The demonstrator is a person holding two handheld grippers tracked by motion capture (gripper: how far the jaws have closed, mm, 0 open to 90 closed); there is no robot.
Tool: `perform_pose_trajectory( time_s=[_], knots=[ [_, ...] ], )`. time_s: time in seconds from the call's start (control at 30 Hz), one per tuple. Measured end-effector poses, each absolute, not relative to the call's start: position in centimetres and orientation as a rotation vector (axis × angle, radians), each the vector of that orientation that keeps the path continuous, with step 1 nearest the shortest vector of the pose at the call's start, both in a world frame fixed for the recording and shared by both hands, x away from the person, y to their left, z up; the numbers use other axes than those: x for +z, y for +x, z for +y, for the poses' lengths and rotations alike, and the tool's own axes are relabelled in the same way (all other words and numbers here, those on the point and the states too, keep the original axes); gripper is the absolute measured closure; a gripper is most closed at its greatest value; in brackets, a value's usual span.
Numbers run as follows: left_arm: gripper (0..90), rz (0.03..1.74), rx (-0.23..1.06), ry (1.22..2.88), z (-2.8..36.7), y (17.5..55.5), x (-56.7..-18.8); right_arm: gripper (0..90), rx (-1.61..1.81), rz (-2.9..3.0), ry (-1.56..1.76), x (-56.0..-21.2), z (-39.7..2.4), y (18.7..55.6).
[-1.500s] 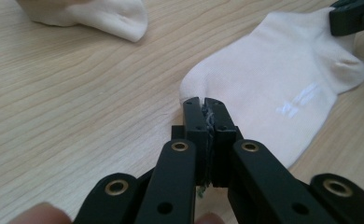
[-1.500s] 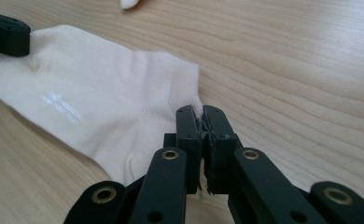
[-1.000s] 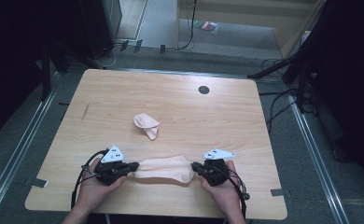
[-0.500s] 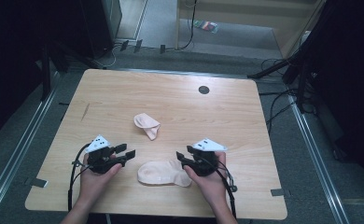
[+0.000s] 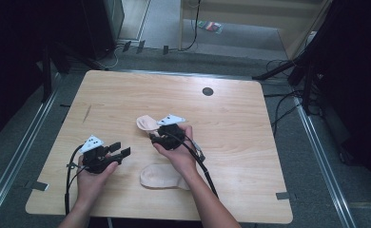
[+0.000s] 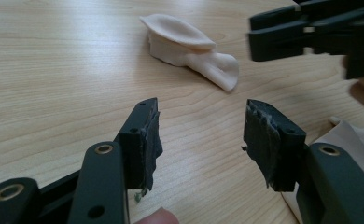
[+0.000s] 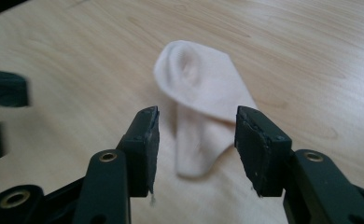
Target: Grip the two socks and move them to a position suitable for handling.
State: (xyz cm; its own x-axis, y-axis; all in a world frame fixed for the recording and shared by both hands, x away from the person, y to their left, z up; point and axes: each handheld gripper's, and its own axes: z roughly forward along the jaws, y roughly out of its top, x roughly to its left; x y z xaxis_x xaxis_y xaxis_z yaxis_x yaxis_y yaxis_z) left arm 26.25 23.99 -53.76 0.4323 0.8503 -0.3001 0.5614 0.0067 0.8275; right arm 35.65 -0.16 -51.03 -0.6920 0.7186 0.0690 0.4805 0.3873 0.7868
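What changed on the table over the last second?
Both grippers let go of the flat sock, which they had held stretched between them; it now lies near the table's front edge. Their jaws have just been opening, with nothing between them. The right gripper moved up the table to the crumpled sock; the left gripper shifted slightly left. The crumpled sock stayed put.

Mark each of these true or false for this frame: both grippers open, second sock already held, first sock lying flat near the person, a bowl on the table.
1. Both the left gripper and the right gripper are open. True.
2. The right gripper grips the folded sock. False: the sock lies on the table just beyond the open jaws, untouched.
3. The flat sock lies near the table's front edge, beside the right forearm. True.
4. A bowl stands on the table. False: just two socks and a dark round hole.
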Motion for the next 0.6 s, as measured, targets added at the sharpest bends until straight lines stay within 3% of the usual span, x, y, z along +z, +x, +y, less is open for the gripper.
perform_pose_trajectory(
  time_s=[0.27,0.43,0.6],
  knots=[
    [47.7,1.242,0.342,1.685,23.7,26.4,-53.9,50.2,1.104,2.416,0.953,-53.0,2.6,38.4],
    [48.3,1.24,0.343,1.691,23.5,26.5,-54.0,83.6,1.053,2.418,1.02,-53.1,2.7,38.8],
    [48.5,1.24,0.336,1.693,23.4,26.5,-54.0,84.5,1.203,2.371,1.086,-50.9,1.2,37.9]
  ],
)
